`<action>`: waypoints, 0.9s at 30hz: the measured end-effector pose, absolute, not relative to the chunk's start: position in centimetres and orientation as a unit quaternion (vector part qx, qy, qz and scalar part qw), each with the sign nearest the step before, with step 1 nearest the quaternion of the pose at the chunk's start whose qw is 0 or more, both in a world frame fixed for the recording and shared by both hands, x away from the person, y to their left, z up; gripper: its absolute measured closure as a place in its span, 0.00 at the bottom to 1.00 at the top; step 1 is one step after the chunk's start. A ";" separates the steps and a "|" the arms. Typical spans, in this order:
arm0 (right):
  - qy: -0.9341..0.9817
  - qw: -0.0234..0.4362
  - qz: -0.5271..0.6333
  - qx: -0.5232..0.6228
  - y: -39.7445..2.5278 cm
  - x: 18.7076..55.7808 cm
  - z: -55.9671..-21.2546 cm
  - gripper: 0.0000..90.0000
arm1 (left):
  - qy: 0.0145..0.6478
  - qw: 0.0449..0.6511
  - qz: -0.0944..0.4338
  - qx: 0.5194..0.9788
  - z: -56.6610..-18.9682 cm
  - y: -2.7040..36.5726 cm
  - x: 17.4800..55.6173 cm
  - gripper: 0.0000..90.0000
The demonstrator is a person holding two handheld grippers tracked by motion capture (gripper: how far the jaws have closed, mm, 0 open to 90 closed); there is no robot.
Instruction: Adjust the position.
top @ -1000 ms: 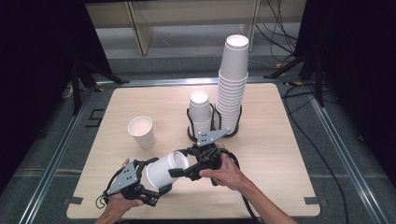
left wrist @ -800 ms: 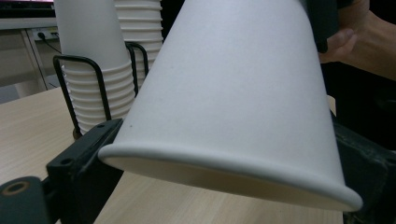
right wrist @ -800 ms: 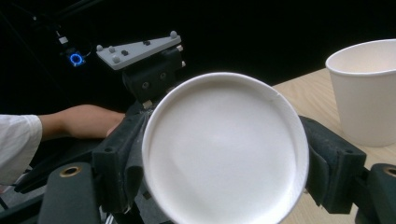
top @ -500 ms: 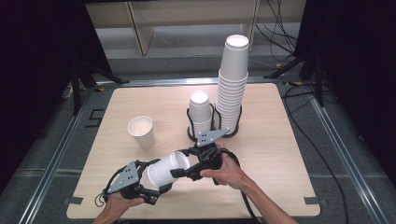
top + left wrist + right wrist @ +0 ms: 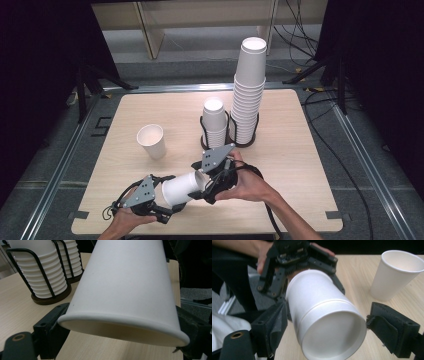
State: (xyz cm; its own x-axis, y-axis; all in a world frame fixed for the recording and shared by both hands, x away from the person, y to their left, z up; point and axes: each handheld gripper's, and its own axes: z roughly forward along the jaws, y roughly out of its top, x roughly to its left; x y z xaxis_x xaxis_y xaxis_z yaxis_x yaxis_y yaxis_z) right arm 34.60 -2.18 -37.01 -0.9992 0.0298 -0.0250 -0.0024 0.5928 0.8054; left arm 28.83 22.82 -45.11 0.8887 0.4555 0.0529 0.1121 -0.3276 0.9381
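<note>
White paper cups (image 5: 182,189), two nested, lie sideways above desk (image 5: 300,165) front edge, between both claws. Little change from half second earlier: cups and hands hold same spot. Seam between cups clear in right gripper view (image 5: 322,307); cup base hidden inside left claw (image 5: 161,200). Left claw clamped on cups, jaws pressing both sides. Right claw (image 5: 206,184) spread wide around rim, right jaw clear of it, left-jaw contact unclear. Single upright cup (image 5: 151,141) and two racked cup stacks (image 5: 235,115) stand behind.

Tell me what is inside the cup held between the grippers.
In the cup, just bare inner wall near the rim shows; the depth and bottom are hidden by its own side.
</note>
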 end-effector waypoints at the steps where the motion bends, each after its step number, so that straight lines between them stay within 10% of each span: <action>1: 0.897 0.021 0.441 0.001 -2.0 34.5 -37.1 0.19 | 0.175 0.550 0.156 0.802 -45.1 22.8 28.8 0.14; 27: 0.932 0.016 0.360 -0.046 -0.2 34.3 -38.8 0.22 | 0.155 0.533 0.148 0.819 -45.2 22.5 28.6 0.13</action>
State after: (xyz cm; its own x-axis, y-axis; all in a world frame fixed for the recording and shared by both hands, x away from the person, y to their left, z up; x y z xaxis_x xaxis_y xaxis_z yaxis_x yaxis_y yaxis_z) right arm 34.35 -0.21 -38.78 -0.9952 -0.0743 -0.0637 -0.0978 0.7370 0.6688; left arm 28.63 22.48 -45.19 0.9081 0.4115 0.0779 0.0953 -0.3841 0.9184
